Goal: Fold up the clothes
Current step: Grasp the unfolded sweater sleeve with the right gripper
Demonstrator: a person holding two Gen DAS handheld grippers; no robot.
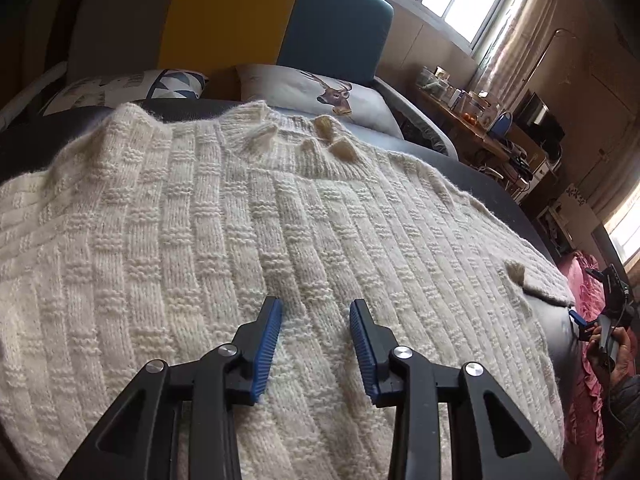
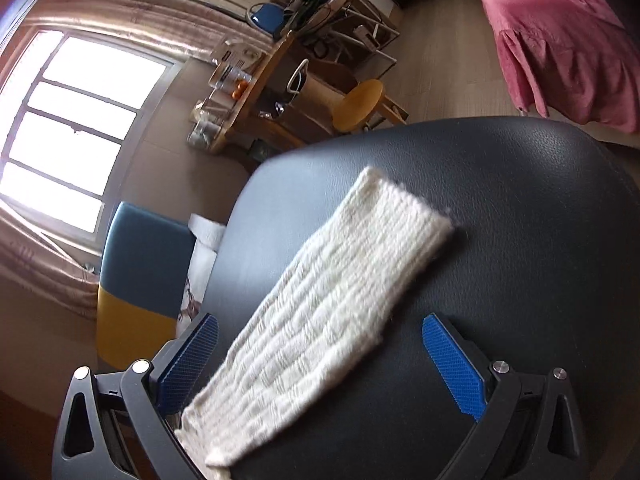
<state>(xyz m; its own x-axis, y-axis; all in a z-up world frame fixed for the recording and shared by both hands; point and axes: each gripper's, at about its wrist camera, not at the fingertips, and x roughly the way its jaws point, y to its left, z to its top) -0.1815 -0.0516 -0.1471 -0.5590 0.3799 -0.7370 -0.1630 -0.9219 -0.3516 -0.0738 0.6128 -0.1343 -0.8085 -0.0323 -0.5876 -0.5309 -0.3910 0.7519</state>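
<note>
Our left gripper (image 1: 316,320) hovers half-open and empty over the cream sweater (image 1: 240,220), spread across the dark sofa (image 1: 480,184). Soft, light, stretchy knit: we'd pinch edges. The sleeve (image 2: 320,304) trails toward the sofa's right edge; our right gripper (image 2: 320,360) straddles it, wide open.

Domestic room, a bedroom or living room. Indicators: a padded sofa-bed with yellow and teal backrest (image 1: 280,20), printed cushions (image 1: 320,92), a curtained window (image 2: 72,132), a cluttered wooden desk (image 2: 256,92), a round stool (image 2: 358,106), a pink frilled bedspread (image 2: 560,40).
</note>
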